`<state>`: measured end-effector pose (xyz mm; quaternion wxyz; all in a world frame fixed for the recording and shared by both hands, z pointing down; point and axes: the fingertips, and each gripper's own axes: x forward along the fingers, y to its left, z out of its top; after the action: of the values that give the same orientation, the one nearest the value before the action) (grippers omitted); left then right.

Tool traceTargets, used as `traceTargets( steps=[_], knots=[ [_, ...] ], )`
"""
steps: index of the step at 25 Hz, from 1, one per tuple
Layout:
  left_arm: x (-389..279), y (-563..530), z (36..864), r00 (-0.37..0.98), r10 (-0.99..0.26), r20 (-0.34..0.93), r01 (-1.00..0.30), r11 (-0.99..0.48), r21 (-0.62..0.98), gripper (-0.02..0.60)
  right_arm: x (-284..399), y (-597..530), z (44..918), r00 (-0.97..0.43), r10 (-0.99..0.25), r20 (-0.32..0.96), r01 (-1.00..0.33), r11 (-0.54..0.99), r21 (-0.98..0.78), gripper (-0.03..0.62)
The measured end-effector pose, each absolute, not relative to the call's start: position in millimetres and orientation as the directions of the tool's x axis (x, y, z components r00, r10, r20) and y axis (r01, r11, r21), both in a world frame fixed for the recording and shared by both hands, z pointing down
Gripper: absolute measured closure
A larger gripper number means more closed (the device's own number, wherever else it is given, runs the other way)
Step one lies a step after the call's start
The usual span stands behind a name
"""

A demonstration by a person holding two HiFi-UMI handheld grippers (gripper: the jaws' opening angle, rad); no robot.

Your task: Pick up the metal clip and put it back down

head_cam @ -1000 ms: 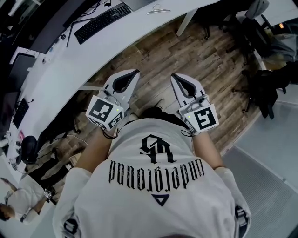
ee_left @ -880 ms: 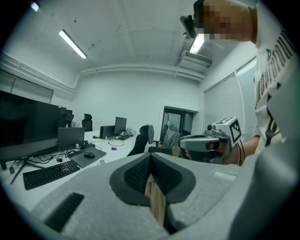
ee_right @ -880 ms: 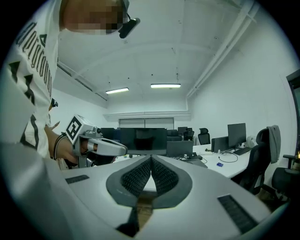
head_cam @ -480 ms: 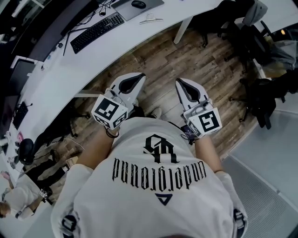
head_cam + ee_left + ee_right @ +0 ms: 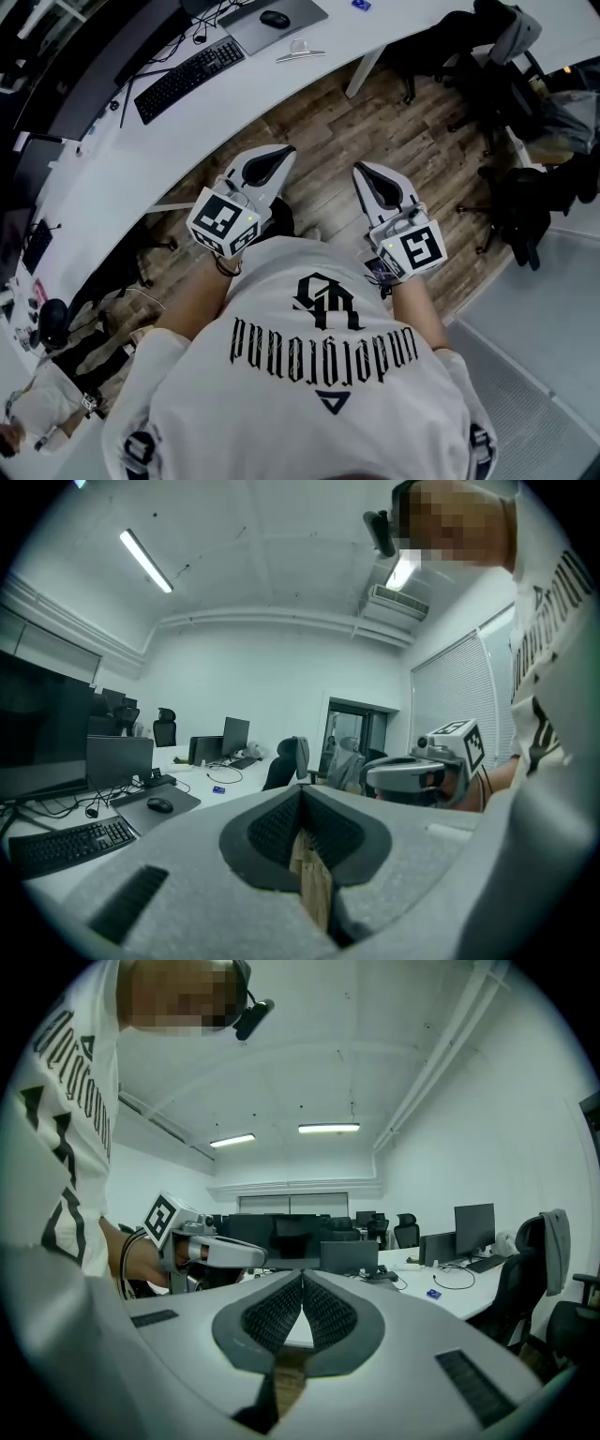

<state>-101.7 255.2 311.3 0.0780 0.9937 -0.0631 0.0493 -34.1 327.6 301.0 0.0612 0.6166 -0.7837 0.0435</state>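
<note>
While both hang over the wooden floor [image 5: 375, 122], left tool [image 5: 281, 155]: jaws pressed together at the tips, nothing between them.
right tool [image 5: 362, 170]: jaws also closed tip to tip and empty, near the left tool.
metal clip [image 5: 300, 52]: on the white surface [image 5: 187, 122], well ahead of both tools, just beside a grey mat [image 5: 295, 21] carrying a mouse [image 5: 275, 18].
keyboard [image 5: 187, 77]: ahead and to the left of the left tool.
</note>
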Motion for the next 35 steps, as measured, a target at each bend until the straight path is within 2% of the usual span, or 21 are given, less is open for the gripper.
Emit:
traceTargets(
  steps=[15,26,35],
  knots=[
    [-65,113,309,0.988,-0.102,0.116,-0.121,-0.978,0.169,0.568,-4,178,298,-0.278,-0.944,0.181,-0.959,0.283,0.007,0.579],
    [-84,12,304,0.99,-0.09,0.104,-0.105,-0.983,0.15,0.568,-22,63,295,-0.296,-0.938,0.181,-0.952,0.306,0.025,0.579],
    [-94,-24,314,0.986,-0.114,0.122,-0.134,-0.976,0.17,0.568,-28,25,309,-0.325,-0.923,0.203,-0.943,0.332,-0.001,0.579]
  ],
)
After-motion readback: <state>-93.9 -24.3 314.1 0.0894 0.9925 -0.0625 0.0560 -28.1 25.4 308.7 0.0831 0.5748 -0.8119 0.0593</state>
